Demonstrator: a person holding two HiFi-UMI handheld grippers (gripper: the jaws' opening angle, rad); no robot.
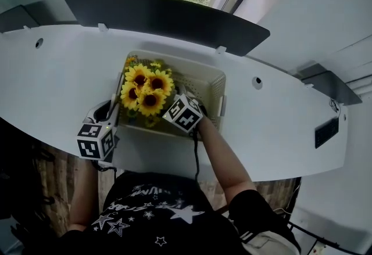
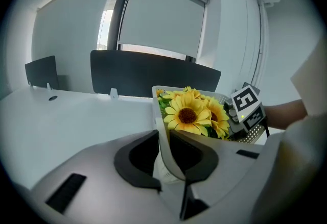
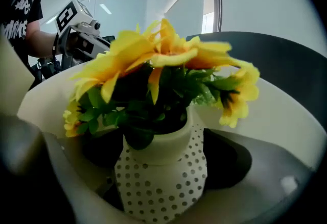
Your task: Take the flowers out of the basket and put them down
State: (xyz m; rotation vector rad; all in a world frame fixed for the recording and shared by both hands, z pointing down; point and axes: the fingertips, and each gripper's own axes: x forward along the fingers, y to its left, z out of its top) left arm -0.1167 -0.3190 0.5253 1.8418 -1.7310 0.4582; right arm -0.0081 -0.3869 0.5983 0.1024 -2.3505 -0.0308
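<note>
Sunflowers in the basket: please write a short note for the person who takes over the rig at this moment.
Left claw: shut on the near wall of the cream perforated plastic basket.
Right claw: open inside the basket; the white dotted vase of the yellow artificial sunflowers stands between its jaws, apparently not gripped.
Basket: on the white curved desk, flowers inside.
Done: nothing lifted.
Left: grip the vase, lift it out, set it on the desk.

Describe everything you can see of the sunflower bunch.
The sunflower bunch looks artificial: yellow petals, dark brown centres, green leaves, standing upright in a cream dotted vase. It sits in the left part of the cream perforated basket on the white desk. Open jaws of the right gripper flank the vase.
</note>
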